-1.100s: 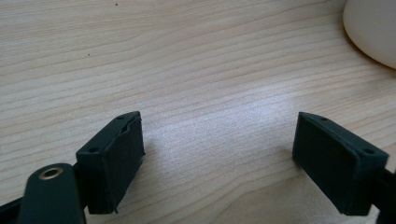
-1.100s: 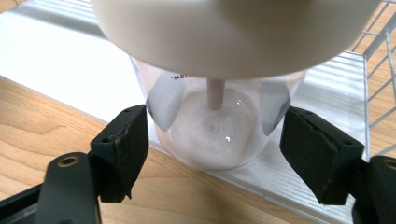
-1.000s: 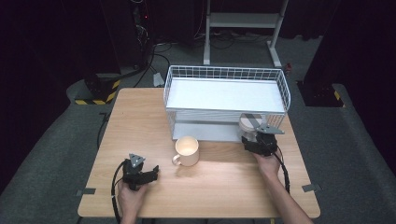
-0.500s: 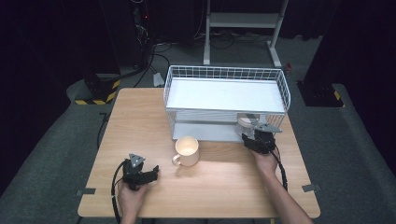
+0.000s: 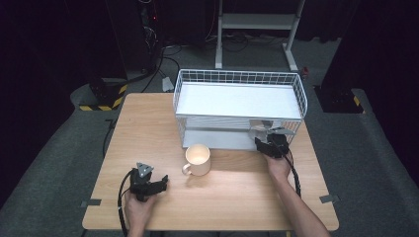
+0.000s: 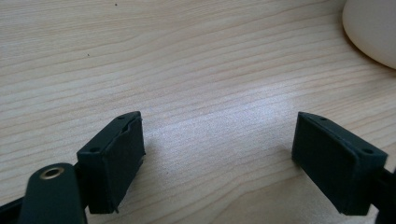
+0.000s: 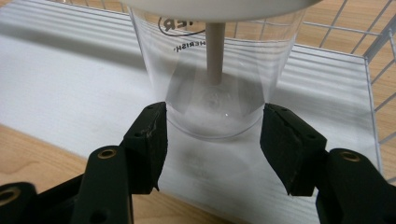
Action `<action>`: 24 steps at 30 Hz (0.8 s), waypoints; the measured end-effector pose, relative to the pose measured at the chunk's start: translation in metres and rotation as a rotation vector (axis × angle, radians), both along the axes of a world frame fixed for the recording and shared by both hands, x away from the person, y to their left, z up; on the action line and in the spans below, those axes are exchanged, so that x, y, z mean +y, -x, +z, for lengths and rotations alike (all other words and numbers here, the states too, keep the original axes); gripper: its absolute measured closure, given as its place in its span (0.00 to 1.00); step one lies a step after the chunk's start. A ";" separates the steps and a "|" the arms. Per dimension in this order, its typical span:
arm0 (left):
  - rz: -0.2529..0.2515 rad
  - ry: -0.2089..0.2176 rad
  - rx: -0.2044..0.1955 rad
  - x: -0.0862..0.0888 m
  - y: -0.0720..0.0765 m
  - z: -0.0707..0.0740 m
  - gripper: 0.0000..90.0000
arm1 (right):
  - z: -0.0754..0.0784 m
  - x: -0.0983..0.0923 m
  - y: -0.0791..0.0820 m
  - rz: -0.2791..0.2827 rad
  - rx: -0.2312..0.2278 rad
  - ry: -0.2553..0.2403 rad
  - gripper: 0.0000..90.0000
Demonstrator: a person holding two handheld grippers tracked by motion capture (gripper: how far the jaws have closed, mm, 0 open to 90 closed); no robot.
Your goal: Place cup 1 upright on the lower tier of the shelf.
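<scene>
1. now the right gripper (image 7: 212,123) has just been closing its jaws, and the pads pinch the base of the clear plastic cup (image 7: 212,70) on the lower shelf of the white wire rack (image 5: 237,98), at the rack's 5 o'clock corner
2. left gripper (image 6: 217,149) rests on the pale wooden table (image 5: 148,128), jaws spread, nothing between
3. cream ceramic mug (image 5: 197,159) stands at 2 o'clock from it

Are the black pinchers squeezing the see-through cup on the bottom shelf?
Touching. In the right gripper view, both pads of the right gripper, whose jaws have just been closing, press against the base of the clear cup.
</scene>
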State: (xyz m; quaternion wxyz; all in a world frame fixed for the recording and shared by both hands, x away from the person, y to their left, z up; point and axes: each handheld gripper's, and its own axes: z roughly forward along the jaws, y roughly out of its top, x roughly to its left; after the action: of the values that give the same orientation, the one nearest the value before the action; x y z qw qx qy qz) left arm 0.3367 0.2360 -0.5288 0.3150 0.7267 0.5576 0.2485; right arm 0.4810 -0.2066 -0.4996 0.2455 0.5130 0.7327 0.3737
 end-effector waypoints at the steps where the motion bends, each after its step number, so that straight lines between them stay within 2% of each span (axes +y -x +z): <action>1: 0.000 0.000 0.000 0.000 0.000 0.000 0.19 | 0.000 0.001 -0.001 -0.008 0.004 -0.002 0.47; 6: 0.000 -0.001 0.000 0.000 0.000 0.000 0.19 | 0.003 0.004 -0.006 -0.016 0.008 0.000 0.47; 8: 0.000 0.000 -0.001 0.000 0.000 0.000 0.19 | 0.002 0.004 -0.008 -0.024 -0.004 -0.003 0.48; 11: 0.000 0.000 -0.001 0.000 0.000 0.000 0.19 | -0.002 0.005 -0.011 -0.034 0.012 -0.008 0.49; 16: 0.000 -0.001 -0.001 0.000 0.000 0.000 0.19 | -0.004 0.003 -0.014 -0.043 0.004 -0.010 0.50; 18: 0.000 -0.001 -0.001 0.000 0.000 0.000 0.19 | -0.004 0.003 -0.014 -0.051 0.014 -0.017 0.50; 19: 0.000 0.000 -0.001 0.000 0.000 0.000 0.19 | -0.002 0.004 -0.017 -0.060 0.025 -0.015 0.50; 24: 0.000 -0.001 -0.001 0.000 0.000 0.000 0.19 | 0.000 0.006 -0.020 -0.060 0.020 -0.001 0.51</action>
State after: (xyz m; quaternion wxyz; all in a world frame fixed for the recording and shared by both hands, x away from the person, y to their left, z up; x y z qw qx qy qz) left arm 0.3366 0.2360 -0.5288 0.3150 0.7268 0.5572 0.2490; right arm 0.5015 -0.2010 -0.5000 0.2489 0.5388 0.7191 0.3614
